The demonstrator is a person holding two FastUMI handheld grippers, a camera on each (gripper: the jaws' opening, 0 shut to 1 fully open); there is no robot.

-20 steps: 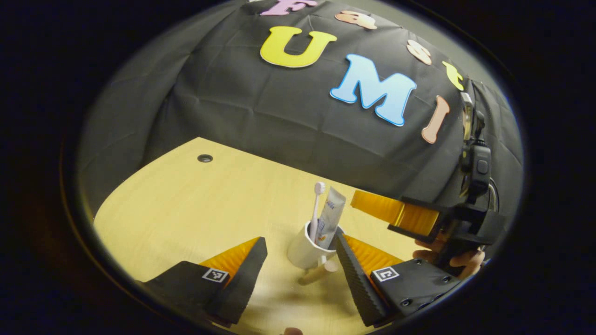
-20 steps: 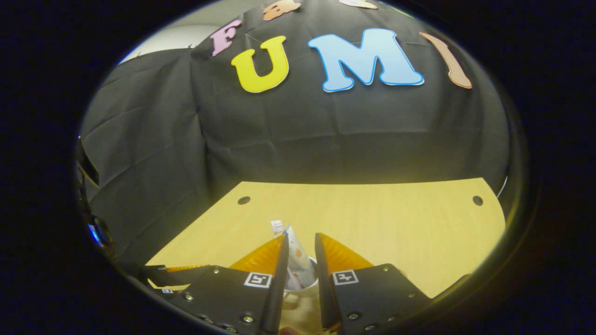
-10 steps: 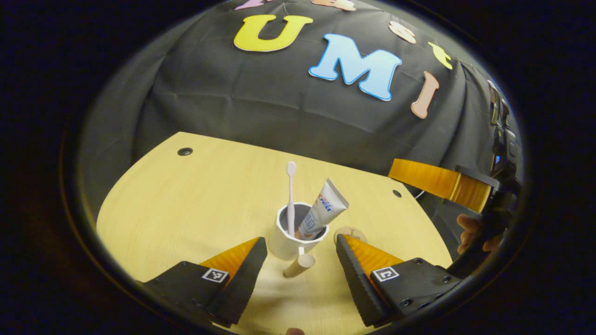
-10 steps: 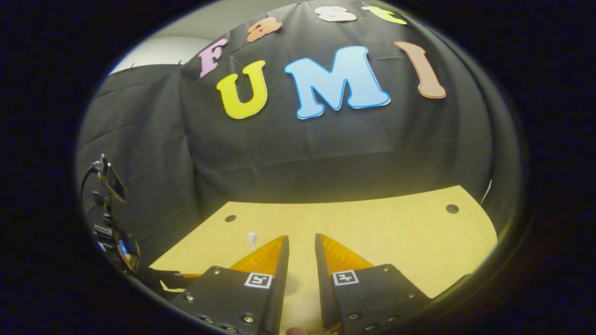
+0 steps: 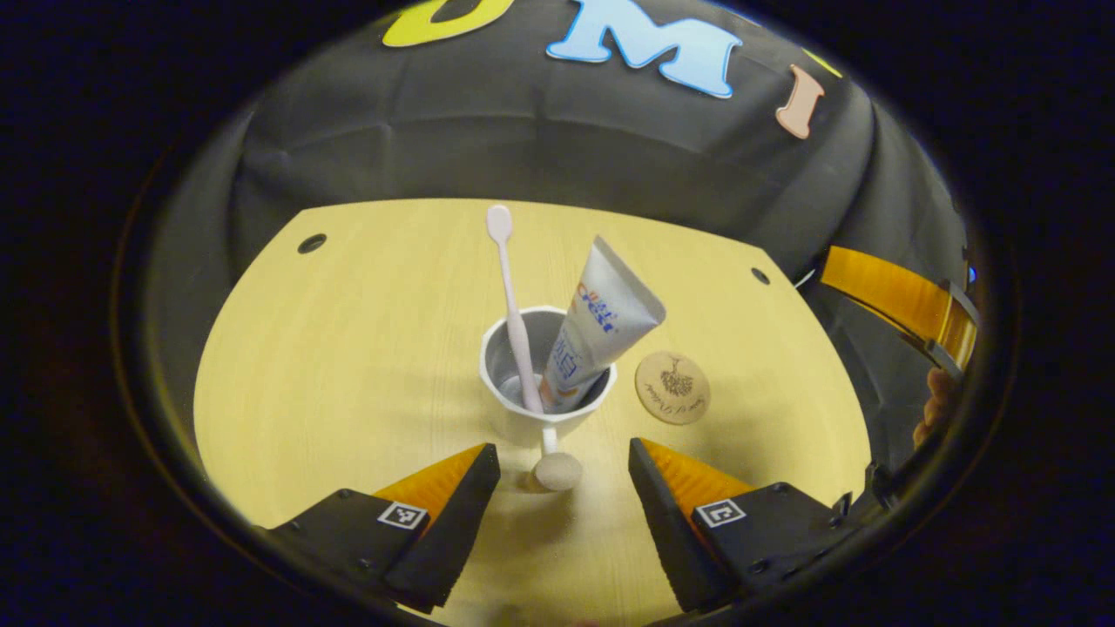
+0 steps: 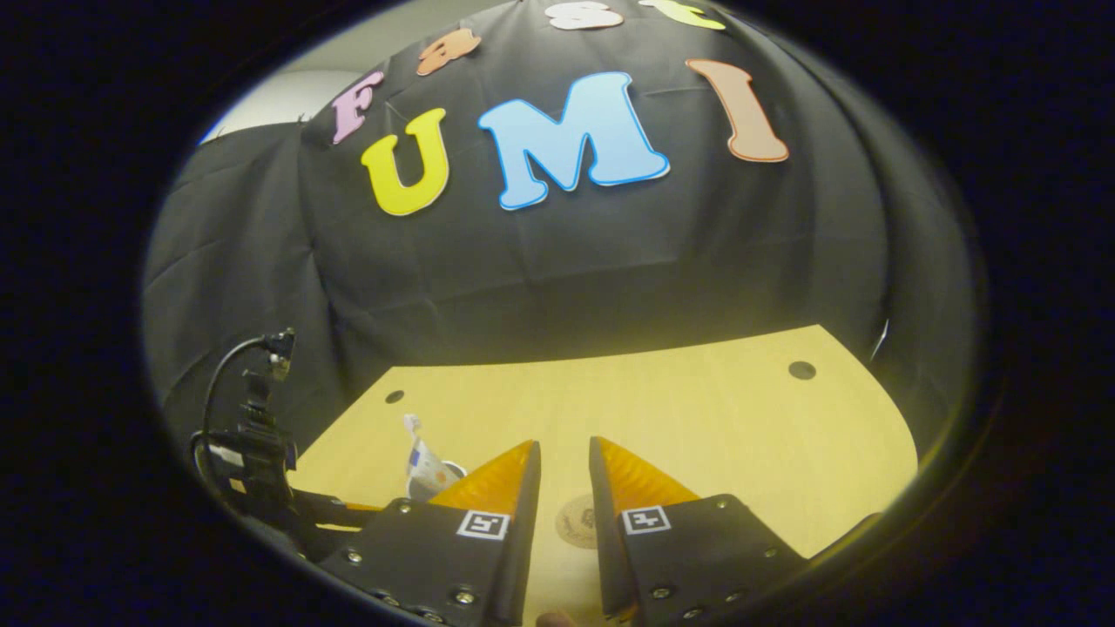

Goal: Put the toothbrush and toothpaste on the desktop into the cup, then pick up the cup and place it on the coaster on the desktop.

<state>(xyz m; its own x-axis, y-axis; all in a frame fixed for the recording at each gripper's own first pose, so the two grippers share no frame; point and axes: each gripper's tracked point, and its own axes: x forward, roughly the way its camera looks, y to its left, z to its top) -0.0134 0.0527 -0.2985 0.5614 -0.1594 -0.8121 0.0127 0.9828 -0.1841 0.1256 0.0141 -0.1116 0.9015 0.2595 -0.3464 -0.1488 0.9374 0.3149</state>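
In the left gripper view we see the white cup (image 5: 544,396) standing on the yellow desktop (image 5: 348,348), with the toothbrush (image 5: 514,296) upright inside it and the toothpaste (image 5: 592,326) leaning toward the cup's right rim. The cup's handle (image 5: 556,466) points back at us, between the fingers of our left gripper (image 5: 562,461), whose jaws stand wide apart and touch nothing. Just right of the cup lies the round coaster (image 5: 672,387), bare.

The right gripper view shows the cup (image 6: 433,475) low at the left, half hidden behind a finger, and the coaster (image 6: 578,521) between the fingers of our right gripper (image 6: 564,461), whose jaws are nearly closed and empty.

The desktop carries small dark holes (image 6: 801,370) near its far edge, and black cloth (image 6: 557,261) hangs behind it.
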